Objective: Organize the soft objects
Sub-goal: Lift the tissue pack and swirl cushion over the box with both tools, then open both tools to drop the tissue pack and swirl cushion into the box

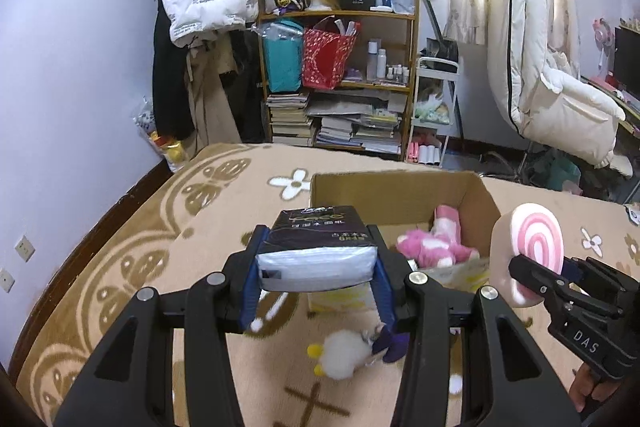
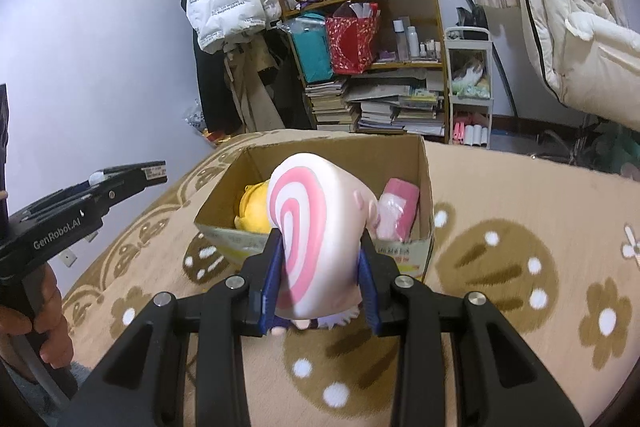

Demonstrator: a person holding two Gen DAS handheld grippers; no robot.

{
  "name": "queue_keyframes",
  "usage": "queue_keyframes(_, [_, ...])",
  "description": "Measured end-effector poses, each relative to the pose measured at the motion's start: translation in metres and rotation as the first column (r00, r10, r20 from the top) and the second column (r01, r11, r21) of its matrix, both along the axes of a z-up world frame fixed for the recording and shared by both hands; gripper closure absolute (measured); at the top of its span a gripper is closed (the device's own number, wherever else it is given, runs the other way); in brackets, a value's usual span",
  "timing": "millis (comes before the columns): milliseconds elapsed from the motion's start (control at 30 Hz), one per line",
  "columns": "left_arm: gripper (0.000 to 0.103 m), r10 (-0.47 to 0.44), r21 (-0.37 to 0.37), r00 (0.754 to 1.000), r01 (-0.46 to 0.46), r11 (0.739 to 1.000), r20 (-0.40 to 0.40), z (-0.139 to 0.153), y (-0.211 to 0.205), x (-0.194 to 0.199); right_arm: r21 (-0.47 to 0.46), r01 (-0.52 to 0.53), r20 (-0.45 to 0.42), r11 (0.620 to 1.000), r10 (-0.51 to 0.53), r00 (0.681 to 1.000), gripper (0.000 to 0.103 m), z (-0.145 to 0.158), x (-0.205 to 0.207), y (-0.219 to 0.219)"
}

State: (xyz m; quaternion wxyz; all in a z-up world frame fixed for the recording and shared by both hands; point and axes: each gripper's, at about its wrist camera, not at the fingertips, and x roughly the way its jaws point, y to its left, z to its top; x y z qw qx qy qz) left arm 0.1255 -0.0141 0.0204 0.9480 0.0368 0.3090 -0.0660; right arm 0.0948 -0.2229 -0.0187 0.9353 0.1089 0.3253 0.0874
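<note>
Now box [image 2: 416, 251] sits ahead of both grippers, open top up, toys inside. Right gripper [image 2: 320, 279] nearer: fingers squeeze pink swirl cushion [image 2: 312, 227], right at box's near wall. Left gripper [image 1: 316, 267] holds tissue pack [image 1: 316, 251] flat, long side across fingers, above box's left near corner.

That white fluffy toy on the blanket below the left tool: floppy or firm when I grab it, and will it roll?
The fluffy toy looks plush, so it will probably squash under the pads and weigh little. Its rounded body might roll if nudged, though the fuzzy blanket should likely damp that.
</note>
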Motion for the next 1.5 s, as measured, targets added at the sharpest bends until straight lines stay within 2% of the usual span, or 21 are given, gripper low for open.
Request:
queue_keyframes(333, [0.058, -0.027, -0.002, 0.999, 0.027, 1.000, 0.035, 0.010, -0.011, 0.034, -0.013, 0.019, 0.009, 1.000, -0.019, 1.000, 0.066, 0.005, 0.028, -0.008])
queue_keyframes(467, [0.058, -0.032, 0.018, 0.999, 0.032, 0.999, 0.038, 0.007, -0.016, 0.047, -0.011, 0.024, -0.002, 1.000, -0.024, 1.000, 0.066, 0.002, 0.035, -0.011])
queue_keyframes(667, [0.058, -0.053, -0.016, 0.999, 0.053, 0.998, 0.006, -0.002, -0.018, 0.062, -0.015, 0.024, -0.035, 1.000, -0.025, 0.999, 0.066, -0.009, 0.047, -0.013])
queue_keyframes(1033, [0.058, -0.110, -0.015, 0.993, 0.109, 0.994, -0.034, -0.024, -0.032, 0.070, -0.006, 0.013, -0.040, 1.000, -0.014, 0.999, 0.062, -0.014, 0.057, -0.017])
queue_keyframes(1333, [0.057, -0.101, -0.040, 0.994, 0.099, 0.994, -0.053, -0.029, -0.031, 0.078, -0.031, 0.000, -0.080, 1.000, -0.003, 0.997, 0.056, -0.015, 0.072, -0.010])
queue_keyframes(1400, [0.056, -0.087, -0.035, 0.994, 0.084, 0.996, -0.070, -0.031, -0.031, 0.078, -0.038, 0.001, -0.086, 0.999, -0.004, 0.996, 0.055, -0.015, 0.073, -0.009])
queue_keyframes(1500, [0.038, -0.081, -0.037, 0.992, 0.078, 0.996, -0.098, -0.035, -0.028, 0.079, -0.030, -0.002, -0.102, 1.000, -0.001, 0.995, 0.052, -0.015, 0.077, -0.009])
